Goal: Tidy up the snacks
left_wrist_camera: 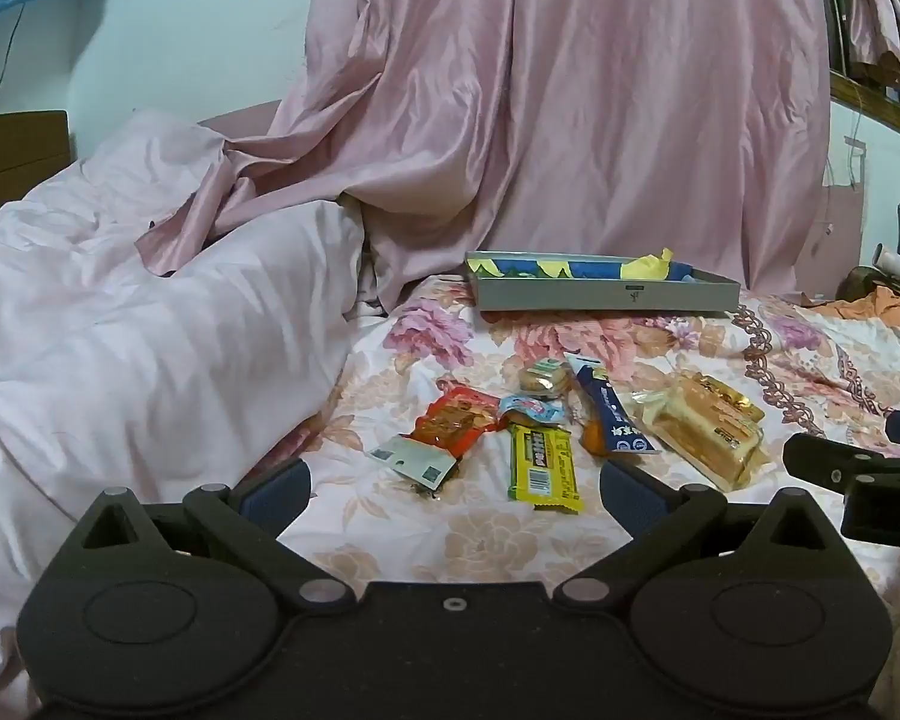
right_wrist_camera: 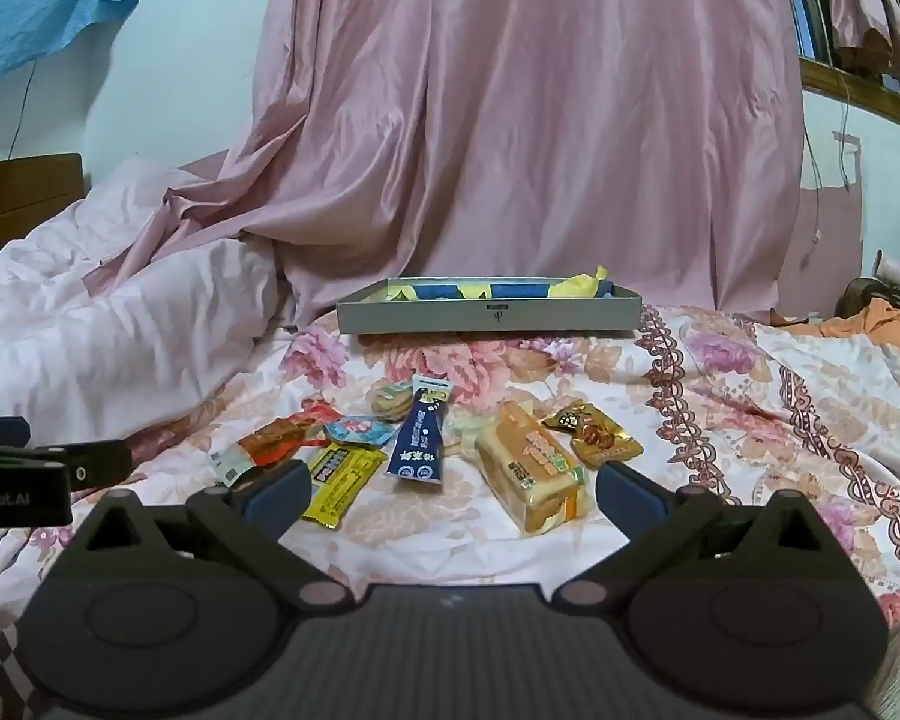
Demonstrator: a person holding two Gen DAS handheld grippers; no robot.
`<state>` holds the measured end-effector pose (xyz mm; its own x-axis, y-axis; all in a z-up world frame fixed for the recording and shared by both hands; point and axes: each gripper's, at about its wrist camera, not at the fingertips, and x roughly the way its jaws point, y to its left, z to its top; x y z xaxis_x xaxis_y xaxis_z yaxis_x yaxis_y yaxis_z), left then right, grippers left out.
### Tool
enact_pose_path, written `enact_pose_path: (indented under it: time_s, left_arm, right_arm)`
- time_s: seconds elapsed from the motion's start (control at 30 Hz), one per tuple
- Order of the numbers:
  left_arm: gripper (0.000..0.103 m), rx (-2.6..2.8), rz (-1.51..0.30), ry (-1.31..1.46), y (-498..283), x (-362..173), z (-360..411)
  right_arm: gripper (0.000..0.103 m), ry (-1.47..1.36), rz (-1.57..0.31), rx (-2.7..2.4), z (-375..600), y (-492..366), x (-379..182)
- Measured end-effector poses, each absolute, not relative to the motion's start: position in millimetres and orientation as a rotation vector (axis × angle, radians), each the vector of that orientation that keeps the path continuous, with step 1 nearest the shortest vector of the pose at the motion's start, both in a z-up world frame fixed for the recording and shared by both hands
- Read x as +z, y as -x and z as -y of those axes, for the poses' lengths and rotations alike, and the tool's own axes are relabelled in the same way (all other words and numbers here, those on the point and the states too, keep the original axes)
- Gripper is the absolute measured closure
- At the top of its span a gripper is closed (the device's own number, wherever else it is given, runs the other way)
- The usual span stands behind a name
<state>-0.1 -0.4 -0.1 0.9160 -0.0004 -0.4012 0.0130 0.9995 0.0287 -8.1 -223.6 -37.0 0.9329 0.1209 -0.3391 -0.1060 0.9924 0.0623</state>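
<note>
Several snack packs lie on a floral bedsheet: a yellow bar (left_wrist_camera: 543, 468) (right_wrist_camera: 342, 474), a red pack (left_wrist_camera: 453, 420) (right_wrist_camera: 273, 438), a dark blue stick pack (left_wrist_camera: 609, 414) (right_wrist_camera: 420, 438), a wrapped bread loaf (left_wrist_camera: 708, 429) (right_wrist_camera: 531, 468), a round biscuit pack (left_wrist_camera: 543, 379) (right_wrist_camera: 390, 399), a small blue-white pack (left_wrist_camera: 531, 408) (right_wrist_camera: 360, 429) and an orange-brown pack (right_wrist_camera: 594, 435). A grey tray (left_wrist_camera: 606, 297) (right_wrist_camera: 486, 315) with blue and yellow contents sits behind them. My left gripper (left_wrist_camera: 453, 489) is open and empty before the snacks. My right gripper (right_wrist_camera: 450, 489) is open and empty near the bread.
A rumpled white duvet (left_wrist_camera: 150, 348) (right_wrist_camera: 108, 336) lies left. A pink curtain (left_wrist_camera: 570, 120) (right_wrist_camera: 510, 120) hangs behind the tray. Orange cloth (left_wrist_camera: 888, 303) (right_wrist_camera: 882, 324) lies far right. A wooden headboard (left_wrist_camera: 12, 156) stands at far left.
</note>
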Motion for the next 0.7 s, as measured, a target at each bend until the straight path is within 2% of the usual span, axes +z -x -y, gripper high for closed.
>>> enact_pose_path:
  time_s: [0.7]
  left_arm:
    - [0.001,-0.006,-0.416,-0.030,0.0,0.0,-0.1]
  right_arm:
    - [0.000,-0.046,-0.358,0.117,223.6,7.5,-37.7]
